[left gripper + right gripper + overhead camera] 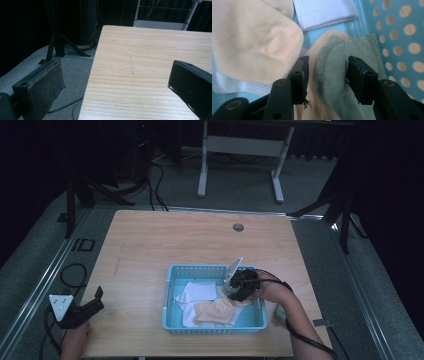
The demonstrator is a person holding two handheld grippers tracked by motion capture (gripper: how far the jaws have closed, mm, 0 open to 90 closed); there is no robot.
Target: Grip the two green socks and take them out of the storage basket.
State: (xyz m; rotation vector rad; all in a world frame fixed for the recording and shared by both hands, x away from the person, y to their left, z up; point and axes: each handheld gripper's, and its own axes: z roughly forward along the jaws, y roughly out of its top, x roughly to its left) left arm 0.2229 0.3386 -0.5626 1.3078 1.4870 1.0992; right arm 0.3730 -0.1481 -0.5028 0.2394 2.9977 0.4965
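High view gives me a light wood-grain table with a round grommet hole near its far edge, grey carpet all round, a metal floor rail along the left side, black stand legs and cables behind, plus a white desk frame further back; room is dark past that. Blue perforated basket sits on the near right half of the table, holding white cloths and a peach sock. Right gripper is down inside the basket at its right end. Right gripper view: I see a grey-green sock lying between the jaws, bunched on a peach sock, just beside the basket's holed wall; right jaw touches the fabric, left jaw stands off it with a gap, so jaws partly spread, not pinching. Left gripper rests at the table's near left corner, well apart from the basket. Left gripper view: jaws spread wide, nothing between, looking along the table's left edge with a faint pencil-like scratch on the wood
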